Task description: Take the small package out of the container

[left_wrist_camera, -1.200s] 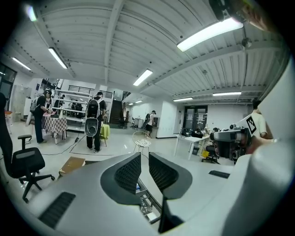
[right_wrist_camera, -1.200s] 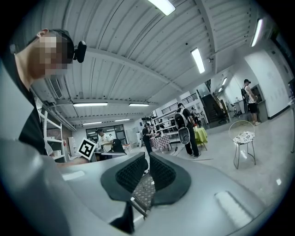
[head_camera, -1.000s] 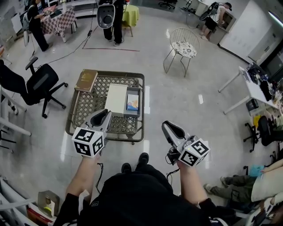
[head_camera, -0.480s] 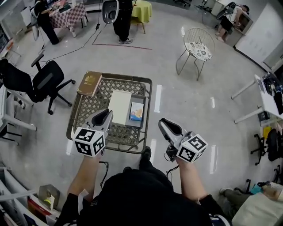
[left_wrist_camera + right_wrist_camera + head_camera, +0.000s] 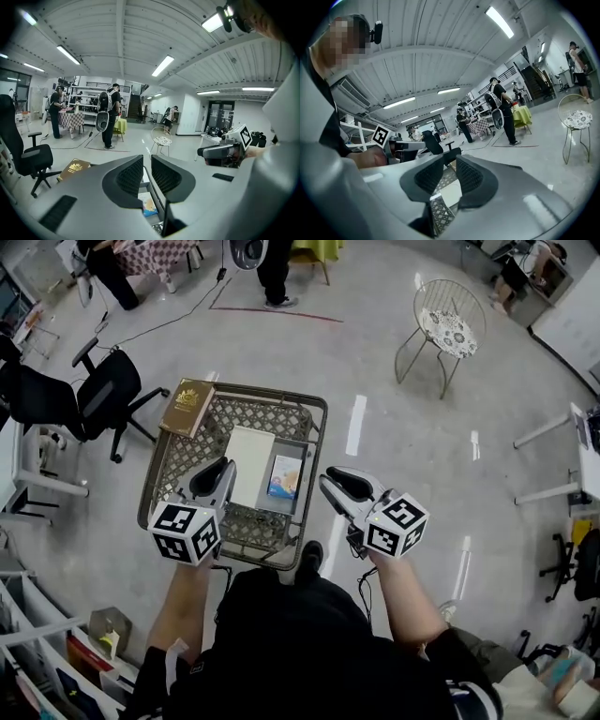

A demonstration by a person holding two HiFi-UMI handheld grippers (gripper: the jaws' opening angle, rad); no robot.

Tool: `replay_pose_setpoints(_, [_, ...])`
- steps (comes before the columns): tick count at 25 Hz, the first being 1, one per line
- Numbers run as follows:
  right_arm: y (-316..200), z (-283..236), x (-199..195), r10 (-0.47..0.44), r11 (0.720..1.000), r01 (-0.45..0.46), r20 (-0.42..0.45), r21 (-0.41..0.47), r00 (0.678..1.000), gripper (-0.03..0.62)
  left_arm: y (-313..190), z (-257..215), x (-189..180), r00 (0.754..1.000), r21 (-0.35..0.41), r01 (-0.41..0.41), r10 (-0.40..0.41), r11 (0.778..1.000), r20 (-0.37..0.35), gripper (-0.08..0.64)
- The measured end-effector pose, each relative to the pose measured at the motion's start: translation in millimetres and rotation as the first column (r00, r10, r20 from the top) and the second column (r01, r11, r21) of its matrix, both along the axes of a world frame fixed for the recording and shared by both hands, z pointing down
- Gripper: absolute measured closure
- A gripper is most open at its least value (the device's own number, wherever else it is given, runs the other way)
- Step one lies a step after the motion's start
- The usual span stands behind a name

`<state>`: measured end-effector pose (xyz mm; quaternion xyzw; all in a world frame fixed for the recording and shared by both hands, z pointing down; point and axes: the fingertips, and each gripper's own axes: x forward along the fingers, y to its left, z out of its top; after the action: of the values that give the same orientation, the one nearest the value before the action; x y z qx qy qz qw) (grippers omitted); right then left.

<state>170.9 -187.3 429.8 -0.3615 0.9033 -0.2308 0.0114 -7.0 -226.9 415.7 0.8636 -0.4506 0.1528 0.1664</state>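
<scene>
A wire-mesh container (image 5: 315, 441) stands on the floor in front of me. In it lie a white flat box (image 5: 249, 465) and, to its right, the small colourful package (image 5: 281, 476) in a grey tray, also in the left gripper view (image 5: 149, 206). My left gripper (image 5: 216, 474) hovers over the container's near left part, jaws a narrow gap apart (image 5: 147, 161) and empty. My right gripper (image 5: 328, 481) is at the container's near right corner, beside the package. Its jaws (image 5: 450, 164) have just been opening and hold nothing.
A brown book (image 5: 189, 406) rests on the container's far left corner. A black office chair (image 5: 101, 395) stands to the left, a wire chair (image 5: 448, 329) at the far right. People stand at tables at the back. Shelving runs along the left edge.
I have stepped closer to the container. Both grippers moved forward: the left now over its near part, the right from the bare floor to its right corner.
</scene>
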Motion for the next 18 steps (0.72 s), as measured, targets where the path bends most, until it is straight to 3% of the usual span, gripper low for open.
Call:
replay_pose_setpoints(4, [-18,20,-10,-0.041,0.999,0.040,-0.036,-0.032,0.998,0.489,-12,9,3,1.000,-0.013,0.006,-0.006,1.000,0.003,0.503])
replay_pose_setpoints(10, [-43,64,-34,-0.121,0.989,0.105,-0.162,-0.099,0.979,0.461,-22,34,-4,1.000,-0.053,0.005,-0.006,0.999,-0.018,0.503])
replay_pose_setpoints(14, [-58,110,-56,-0.206,0.970,0.161,-0.262,-0.184,0.943,0.431,-24,52,-13,1.000,-0.078,0.004,-0.006,0.997,-0.030,0.503])
replay_pose_setpoints(18, [-72,160,-77,-0.302,0.940,0.212,-0.363,-0.269,0.881,0.398,-29,70,-22,0.999,-0.097,0.005,-0.010,0.995,-0.043,0.503])
